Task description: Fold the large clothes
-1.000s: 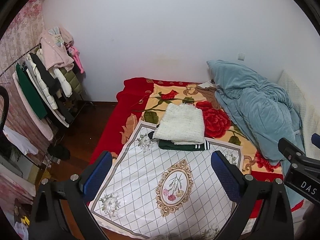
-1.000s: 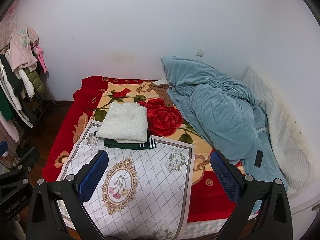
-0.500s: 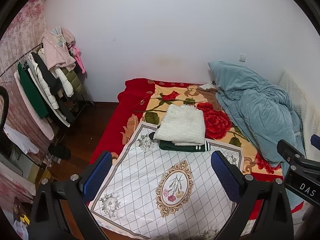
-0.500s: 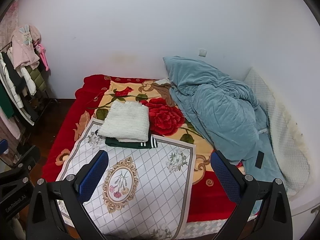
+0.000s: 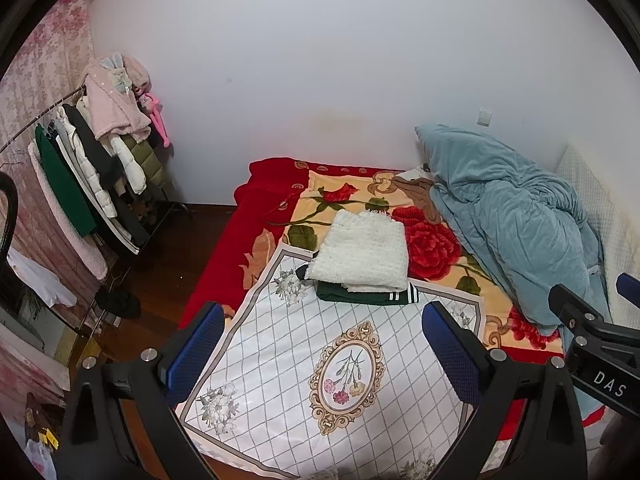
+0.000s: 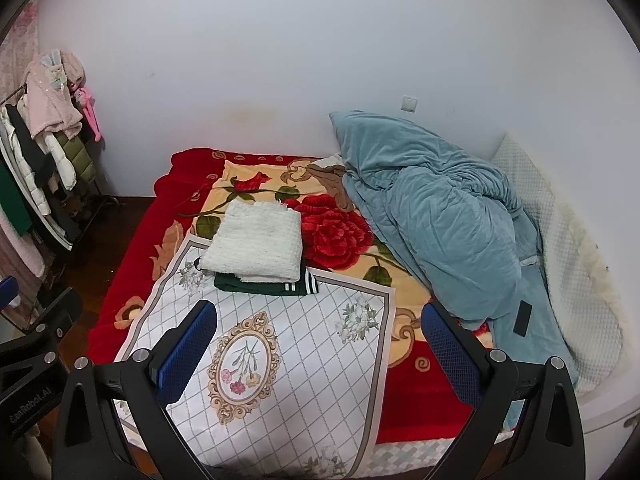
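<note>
Bed [image 5: 256,216] under blanket [image 5: 432,240], cloth [image 5: 344,364]

White sweater [image 5: 362,254] hides most of the green garment [image 5: 366,295] beneath

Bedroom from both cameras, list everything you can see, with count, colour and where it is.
White knit garment: one, folded, on the green garment.
Green garment: one, dark green, white stripes, folded, on the mat's far edge.
Mat: one, white with grid and flowers, near side of the bed.
Blanket: one, red with roses, covering the bed.
Quilt: one, blue, heaped on the right.
Phone: one, black, on the quilt.
Clothes rack: one, full of coats, left by the wall.
Wall switch: one, white, above the quilt.
Left gripper: open, empty.
Right gripper: open, empty.
</note>
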Motion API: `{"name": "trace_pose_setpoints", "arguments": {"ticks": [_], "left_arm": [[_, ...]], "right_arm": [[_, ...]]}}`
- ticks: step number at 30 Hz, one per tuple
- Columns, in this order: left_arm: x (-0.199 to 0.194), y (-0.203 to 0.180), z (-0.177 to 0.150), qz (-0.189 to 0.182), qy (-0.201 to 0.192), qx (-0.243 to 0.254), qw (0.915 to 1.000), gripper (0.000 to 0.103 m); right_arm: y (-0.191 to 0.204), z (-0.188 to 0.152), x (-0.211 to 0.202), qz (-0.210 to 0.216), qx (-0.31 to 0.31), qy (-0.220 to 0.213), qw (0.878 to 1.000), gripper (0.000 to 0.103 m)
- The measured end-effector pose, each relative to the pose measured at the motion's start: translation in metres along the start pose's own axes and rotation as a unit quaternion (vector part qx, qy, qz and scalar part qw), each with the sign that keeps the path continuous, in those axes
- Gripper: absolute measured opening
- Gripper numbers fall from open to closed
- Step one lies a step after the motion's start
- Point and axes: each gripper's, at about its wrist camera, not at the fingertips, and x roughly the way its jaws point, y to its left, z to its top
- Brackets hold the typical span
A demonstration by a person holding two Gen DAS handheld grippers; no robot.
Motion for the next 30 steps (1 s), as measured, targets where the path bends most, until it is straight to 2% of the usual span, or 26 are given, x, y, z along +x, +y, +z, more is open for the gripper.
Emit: {"name": "trace_pose_setpoints", "arguments": {"ticks": [30], "left_arm": [[-0.0034,0.0012,0.0009,0.004,-0.007,-0.005,1.0,0.101]], "right_arm": [[0.0026,-0.004,-0.0074,0.007,0.002,-0.002,1.0,0.103]]}}
